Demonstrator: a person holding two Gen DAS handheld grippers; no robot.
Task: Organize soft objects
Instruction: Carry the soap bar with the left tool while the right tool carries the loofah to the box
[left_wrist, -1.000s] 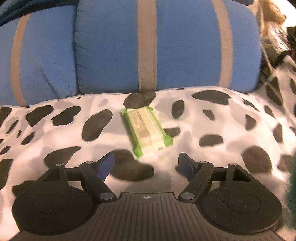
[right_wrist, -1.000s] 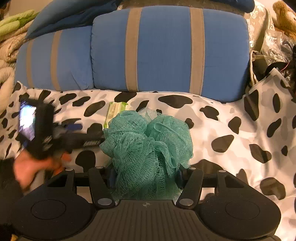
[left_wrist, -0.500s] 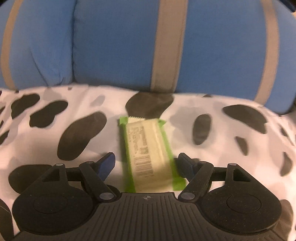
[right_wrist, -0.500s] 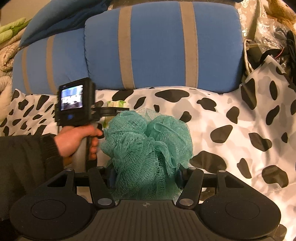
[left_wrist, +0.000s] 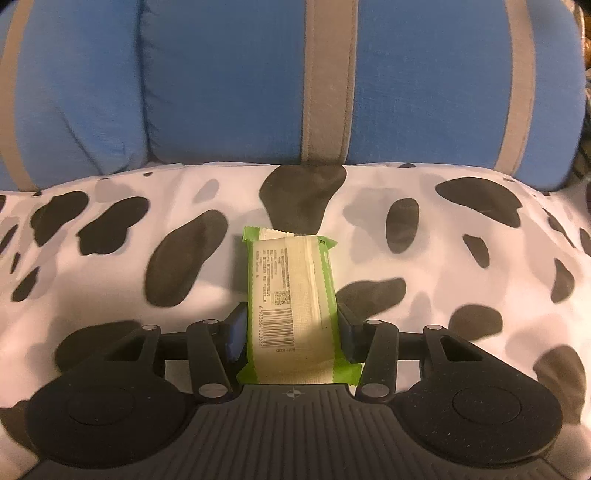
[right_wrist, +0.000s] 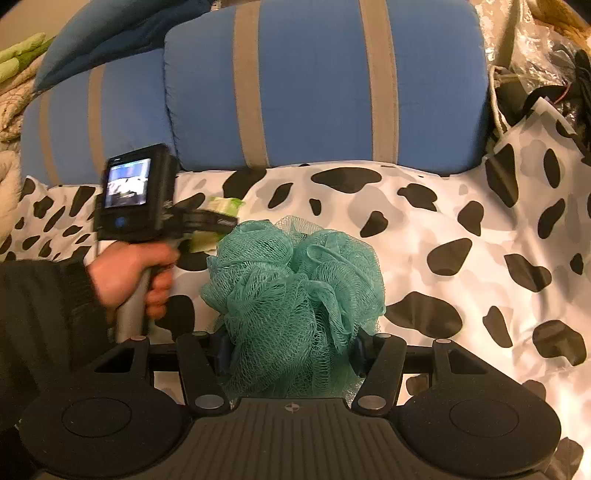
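Observation:
A green and white tissue pack (left_wrist: 291, 299) lies on the cow-print cover (left_wrist: 110, 258). My left gripper (left_wrist: 291, 332) is closed on the pack's near end, with a pad against each side. In the right wrist view the left gripper (right_wrist: 210, 221) reaches over the same pack (right_wrist: 225, 205), held by a hand (right_wrist: 129, 269). My right gripper (right_wrist: 291, 350) is shut on a teal mesh bath pouf (right_wrist: 295, 295) and holds it above the cover.
Blue cushions with tan stripes (left_wrist: 295, 81) stand along the back of the cover. Cluttered bags and cables (right_wrist: 535, 66) sit at the far right. Folded blankets (right_wrist: 14, 81) lie at the far left.
My left gripper moved forward over the tissue pack and its jaws closed in against the pack's sides. My right gripper kept hold of the pouf and barely moved.

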